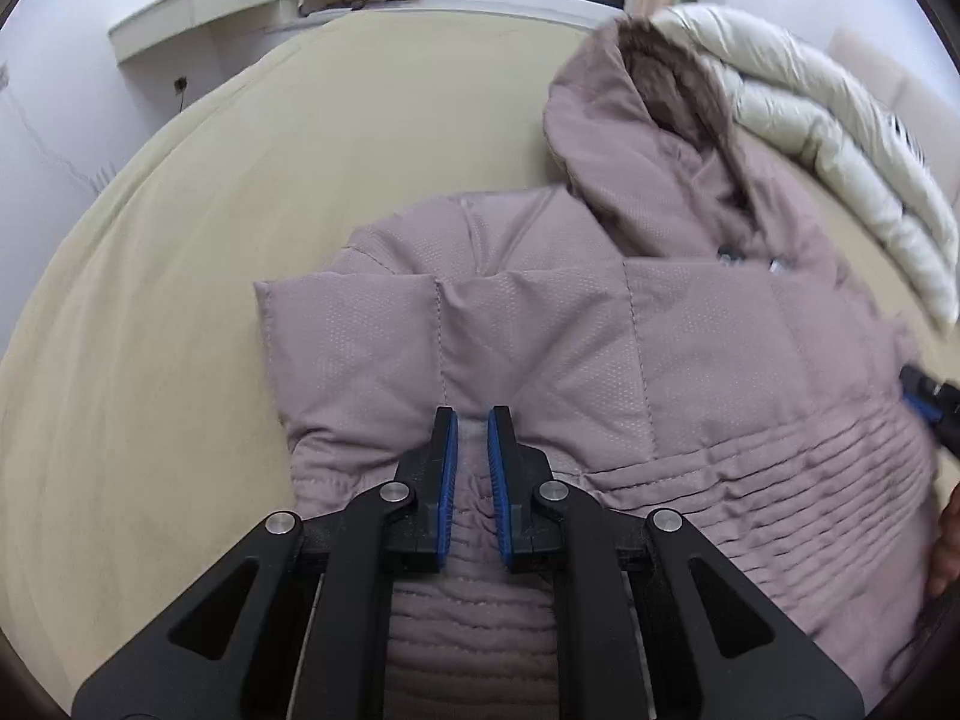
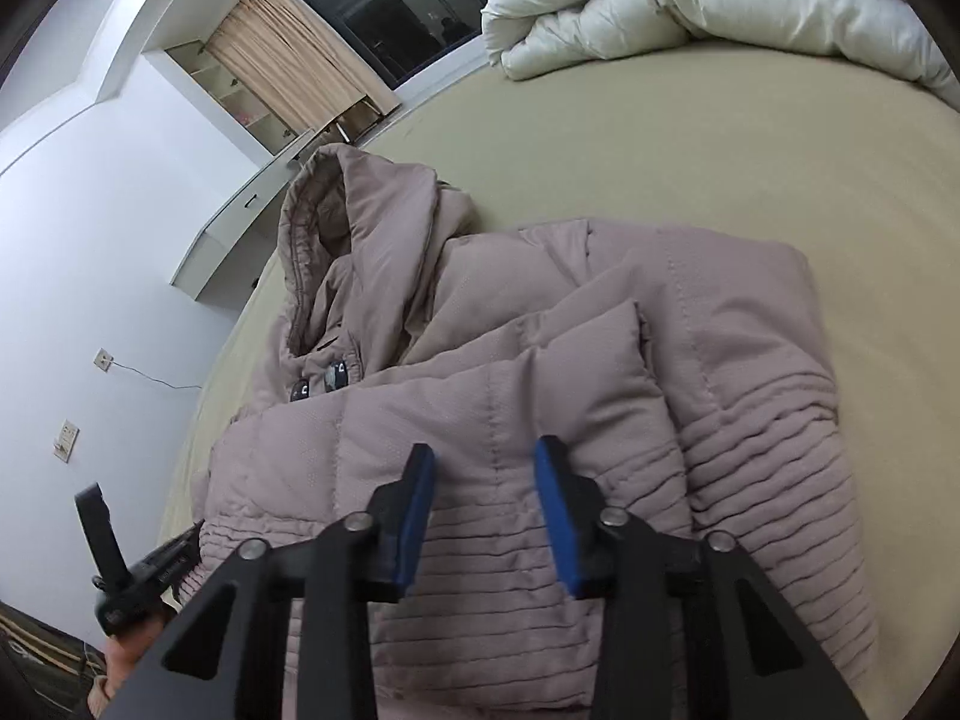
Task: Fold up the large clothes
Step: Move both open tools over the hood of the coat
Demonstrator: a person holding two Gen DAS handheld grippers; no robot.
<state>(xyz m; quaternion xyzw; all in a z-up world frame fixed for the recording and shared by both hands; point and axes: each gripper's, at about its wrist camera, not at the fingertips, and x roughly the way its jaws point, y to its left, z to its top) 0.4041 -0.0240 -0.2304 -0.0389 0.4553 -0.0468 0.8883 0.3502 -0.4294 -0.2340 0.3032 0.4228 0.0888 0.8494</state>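
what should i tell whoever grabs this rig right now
Left gripper: jaws nearly closed, apparently pinching jacket fabric at the ribbed waist.
Right gripper: open, hovering over the jacket, holding nothing.
Mauve hooded jacket lies on the bed; white duvet is bunched at the far end.
Done: both sleeves are folded in over the body.
Left: fold the body up, tuck the hood.

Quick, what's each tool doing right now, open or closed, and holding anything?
Left tool: nearly closed, with a fold of the jacket between its pads.
Right tool: open, above the jacket, holding nothing.
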